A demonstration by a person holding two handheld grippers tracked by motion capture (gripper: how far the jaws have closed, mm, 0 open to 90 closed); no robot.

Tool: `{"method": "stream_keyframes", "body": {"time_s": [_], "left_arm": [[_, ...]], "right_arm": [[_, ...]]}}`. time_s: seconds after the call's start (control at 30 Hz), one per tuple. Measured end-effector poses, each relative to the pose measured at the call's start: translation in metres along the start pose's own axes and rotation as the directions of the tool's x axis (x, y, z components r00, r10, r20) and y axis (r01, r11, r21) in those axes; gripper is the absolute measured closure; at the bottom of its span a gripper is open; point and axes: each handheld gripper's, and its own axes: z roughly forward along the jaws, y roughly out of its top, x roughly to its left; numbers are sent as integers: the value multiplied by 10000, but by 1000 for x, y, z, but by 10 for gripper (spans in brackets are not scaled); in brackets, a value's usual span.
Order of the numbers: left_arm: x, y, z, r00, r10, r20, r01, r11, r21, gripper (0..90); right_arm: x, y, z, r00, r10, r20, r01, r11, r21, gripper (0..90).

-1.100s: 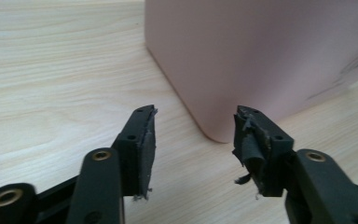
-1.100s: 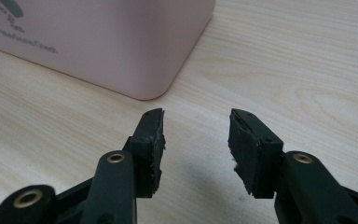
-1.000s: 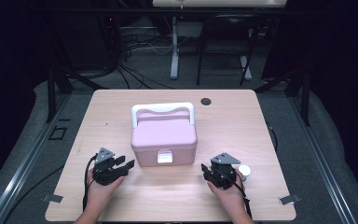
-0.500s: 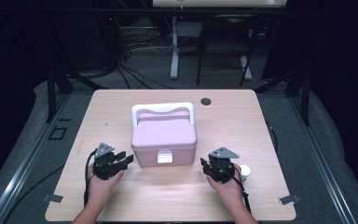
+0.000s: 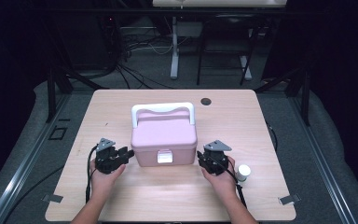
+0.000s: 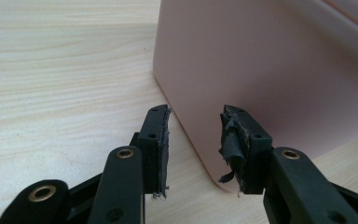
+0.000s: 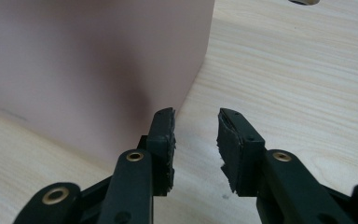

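Both our grippers have closed in on the pink lidded box (image 5: 164, 138) at mid-table: left gripper (image 5: 126, 154) and right gripper (image 5: 200, 159) flank it, jaws narrowing, part-open, gripping nothing. Uneven pushing could slide it.

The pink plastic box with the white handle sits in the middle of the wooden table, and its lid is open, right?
Not quite. The pink plastic box with the white handle does sit mid-table, but its lid is closed, as the high view shows.
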Motion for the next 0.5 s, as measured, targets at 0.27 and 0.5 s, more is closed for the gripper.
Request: {"method": "stream_keyframes", "body": {"time_s": [0.27,0.5], "left_arm": [[-1,2,2,9999,108,-111,-108,9999,16,618],[-3,1,0,9999,163,-21,-163,9999,-17,655]], "right_arm": [[-1,10,4,9998,144,-124,-148,9995,-283,696],[-2,12,5,9993,313,-225,-322,9987,-399,738]]}}
